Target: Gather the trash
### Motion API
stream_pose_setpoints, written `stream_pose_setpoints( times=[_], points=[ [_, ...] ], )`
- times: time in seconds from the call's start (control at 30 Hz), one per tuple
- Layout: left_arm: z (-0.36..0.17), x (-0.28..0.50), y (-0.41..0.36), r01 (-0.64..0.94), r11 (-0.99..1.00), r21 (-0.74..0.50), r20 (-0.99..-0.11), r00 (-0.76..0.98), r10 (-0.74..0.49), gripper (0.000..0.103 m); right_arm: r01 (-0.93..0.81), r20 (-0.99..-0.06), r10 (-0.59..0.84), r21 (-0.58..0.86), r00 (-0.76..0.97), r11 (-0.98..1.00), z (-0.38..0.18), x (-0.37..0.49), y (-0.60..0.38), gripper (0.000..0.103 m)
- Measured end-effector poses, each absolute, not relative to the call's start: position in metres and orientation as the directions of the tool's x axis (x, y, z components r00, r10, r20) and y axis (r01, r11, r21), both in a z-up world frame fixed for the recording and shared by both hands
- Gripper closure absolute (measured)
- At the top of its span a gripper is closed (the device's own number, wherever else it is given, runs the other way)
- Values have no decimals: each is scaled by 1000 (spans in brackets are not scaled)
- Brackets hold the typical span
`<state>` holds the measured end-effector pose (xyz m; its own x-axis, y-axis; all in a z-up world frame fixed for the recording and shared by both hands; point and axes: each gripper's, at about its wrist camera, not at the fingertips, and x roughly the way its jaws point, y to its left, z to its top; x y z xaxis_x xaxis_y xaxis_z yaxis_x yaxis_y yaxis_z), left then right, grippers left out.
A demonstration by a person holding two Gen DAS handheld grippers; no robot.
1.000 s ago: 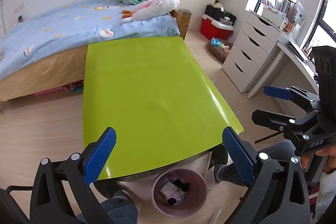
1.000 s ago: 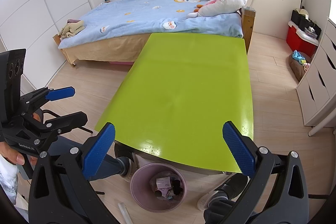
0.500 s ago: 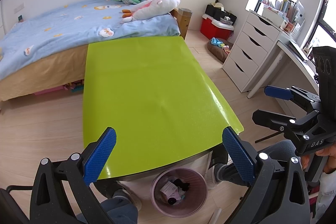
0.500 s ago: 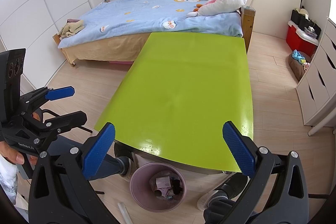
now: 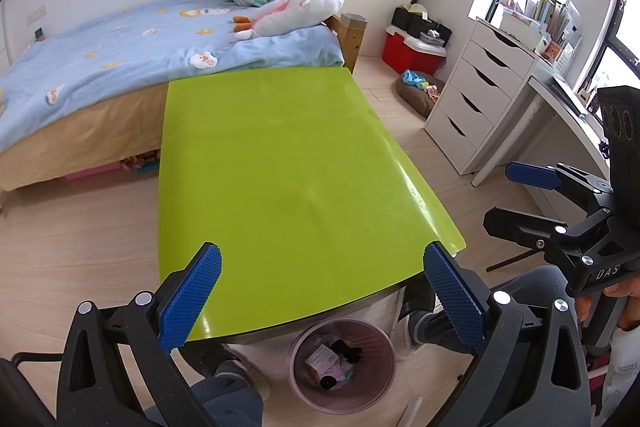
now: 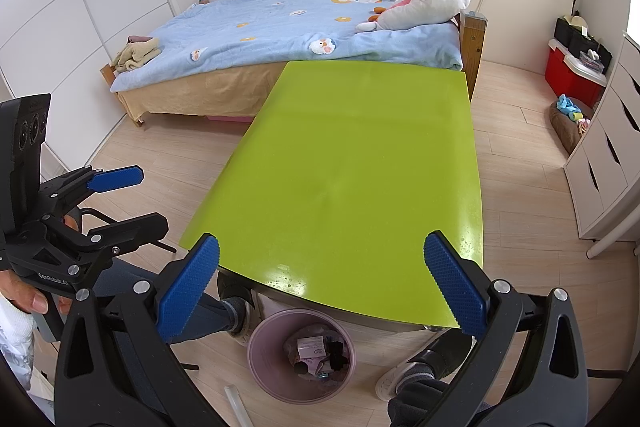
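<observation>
A pink trash bin (image 5: pixel 342 363) stands on the floor under the near edge of the green table (image 5: pixel 280 163). It holds crumpled paper and small dark scraps (image 6: pixel 316 351). The bin also shows in the right wrist view (image 6: pixel 301 357). My left gripper (image 5: pixel 320 291) is open and empty, held above the table's near edge and the bin. My right gripper (image 6: pixel 320 287) is open and empty at the same height. Each gripper shows from the side in the other's view: the right one (image 5: pixel 532 195) and the left one (image 6: pixel 120 203).
A bed with a blue cover (image 6: pixel 296 27) and plush toys (image 6: pixel 420 3) stands behind the table. A white drawer unit (image 5: pixel 476 99) and a desk are on the right. A red box (image 5: pixel 412 51) sits by the wall. The person's legs and shoes (image 6: pixel 404 379) flank the bin.
</observation>
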<state>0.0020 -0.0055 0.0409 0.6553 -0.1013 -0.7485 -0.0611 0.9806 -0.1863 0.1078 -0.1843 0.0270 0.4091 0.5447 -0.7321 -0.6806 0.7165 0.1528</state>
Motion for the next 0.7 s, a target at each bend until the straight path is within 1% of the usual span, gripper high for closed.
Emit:
stream_pose_setpoints(
  times=[0.7],
  points=[
    [34, -4, -6, -54, 984, -171, -750, 654, -95, 6, -680, -733, 544, 153, 409, 717, 27, 109, -184, 3]
  ],
)
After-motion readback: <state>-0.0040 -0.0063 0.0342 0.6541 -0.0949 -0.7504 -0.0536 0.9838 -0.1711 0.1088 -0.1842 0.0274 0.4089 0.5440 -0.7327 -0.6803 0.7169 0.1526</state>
